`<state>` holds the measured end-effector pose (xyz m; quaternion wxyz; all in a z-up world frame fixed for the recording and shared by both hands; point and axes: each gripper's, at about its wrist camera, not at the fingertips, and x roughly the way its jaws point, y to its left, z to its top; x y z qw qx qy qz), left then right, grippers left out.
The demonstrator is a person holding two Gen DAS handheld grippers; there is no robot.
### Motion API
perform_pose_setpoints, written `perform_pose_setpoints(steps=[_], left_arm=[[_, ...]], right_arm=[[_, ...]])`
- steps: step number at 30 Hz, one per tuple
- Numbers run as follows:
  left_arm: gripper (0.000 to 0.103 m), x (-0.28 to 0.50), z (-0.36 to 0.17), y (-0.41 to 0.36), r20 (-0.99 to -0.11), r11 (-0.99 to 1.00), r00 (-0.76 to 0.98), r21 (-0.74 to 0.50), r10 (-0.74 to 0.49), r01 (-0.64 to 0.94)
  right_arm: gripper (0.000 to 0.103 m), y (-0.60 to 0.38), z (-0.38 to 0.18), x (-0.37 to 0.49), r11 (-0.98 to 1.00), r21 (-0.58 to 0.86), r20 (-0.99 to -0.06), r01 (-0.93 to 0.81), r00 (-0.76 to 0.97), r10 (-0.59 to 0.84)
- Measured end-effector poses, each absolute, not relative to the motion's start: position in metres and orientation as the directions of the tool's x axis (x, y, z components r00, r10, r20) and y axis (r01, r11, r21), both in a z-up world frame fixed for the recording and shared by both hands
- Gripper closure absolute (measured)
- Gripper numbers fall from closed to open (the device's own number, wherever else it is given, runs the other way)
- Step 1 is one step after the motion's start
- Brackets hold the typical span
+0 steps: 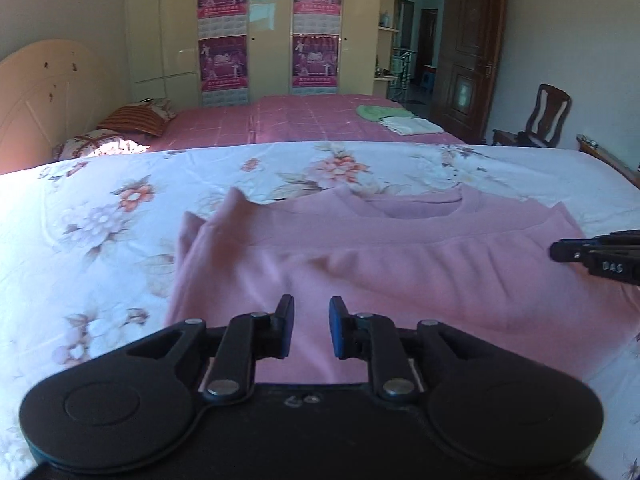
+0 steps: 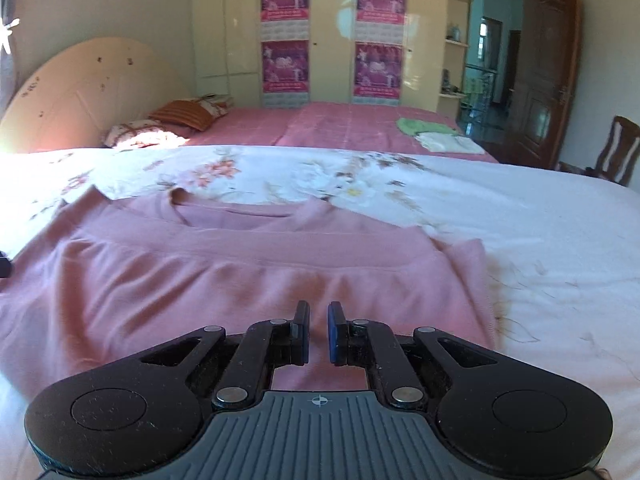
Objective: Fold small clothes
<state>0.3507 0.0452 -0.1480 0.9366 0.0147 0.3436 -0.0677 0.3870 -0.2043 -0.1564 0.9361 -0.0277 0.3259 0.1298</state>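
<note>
A pink sweater (image 1: 400, 272) lies on the floral bedsheet (image 1: 100, 216), folded so its ribbed hem band lies across just below the neckline. My left gripper (image 1: 311, 330) is open and empty, just above the sweater's near left part. My right gripper (image 2: 318, 332) is open with a narrow gap, empty, low over the sweater (image 2: 240, 280) near its right side. The right gripper also shows at the right edge of the left wrist view (image 1: 600, 258), over the sweater's right end.
The floral sheet (image 2: 520, 240) spreads right of the sweater. Behind is a pink bed (image 1: 312, 124) with green and white folded cloths (image 1: 396, 120), pillows (image 1: 132, 120), a headboard, a wardrobe with posters, an open door and a wooden chair (image 1: 544, 120).
</note>
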Motion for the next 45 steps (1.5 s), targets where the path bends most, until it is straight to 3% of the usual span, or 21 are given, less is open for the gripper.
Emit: perform_pose_setpoints(steps=[4, 9, 11, 14, 19, 22, 27, 30, 37, 43, 45], left_arm=[[0.082, 0.359, -0.179, 0.030, -0.711, 0.985, 0.695, 0.025, -0.104, 0.172], [0.081, 0.320, -0.192, 0.062, -0.705, 0.994, 0.706, 0.017, -0.068, 0.113], [0.081, 0.309, -0.193, 0.066, -0.701, 0.992, 0.711, 0.042, -0.056, 0.119], [0.082, 0.297, -0.193, 0.066, -0.715, 0.991, 0.698, 0.058, -0.045, 0.124], [0.085, 0.293, -0.176, 0.064, -0.695, 0.993, 0.716, 0.024, -0.066, 0.115], [0.081, 0.299, -0.165, 0.050, -0.659, 0.991, 0.746, 0.010, -0.096, 0.136], [0.079, 0.302, -0.191, 0.056, -0.722, 0.995, 0.689, 0.014, -0.060, 0.102], [0.079, 0.286, -0.194, 0.060, -0.699, 0.993, 0.713, 0.040, -0.050, 0.109], [0.081, 0.285, -0.179, 0.065, -0.710, 0.997, 0.701, -0.034, -0.068, 0.062], [0.079, 0.309, -0.160, 0.035, -0.663, 0.992, 0.738, -0.093, -0.126, 0.086], [0.071, 0.323, -0.158, 0.020, -0.656, 0.991, 0.742, -0.089, -0.137, 0.105]], right_arm=[[0.096, -0.182, -0.165, 0.401, 0.957, 0.014, -0.650, -0.289, 0.725, 0.228], [0.096, -0.221, -0.199, 0.414, 0.976, -0.124, -0.661, -0.178, 0.748, 0.053], [0.100, -0.235, -0.197, 0.419, 0.984, -0.085, -0.680, -0.159, 0.731, 0.059], [0.100, -0.227, -0.193, 0.415, 0.976, -0.138, -0.686, -0.169, 0.727, 0.028], [0.099, -0.212, -0.169, 0.383, 0.975, -0.061, -0.642, -0.216, 0.756, 0.128], [0.099, -0.197, -0.163, 0.369, 0.967, -0.041, -0.628, -0.252, 0.759, 0.171], [0.099, -0.208, -0.177, 0.358, 0.975, -0.062, -0.659, -0.211, 0.743, 0.119], [0.099, -0.236, -0.192, 0.348, 0.982, -0.067, -0.678, -0.174, 0.730, 0.083], [0.099, -0.250, -0.189, 0.325, 0.986, -0.103, -0.695, -0.134, 0.718, 0.025], [0.099, -0.219, -0.161, 0.326, 0.984, -0.012, -0.651, -0.180, 0.748, 0.129], [0.099, -0.203, -0.155, 0.333, 0.978, -0.001, -0.640, -0.207, 0.752, 0.159]])
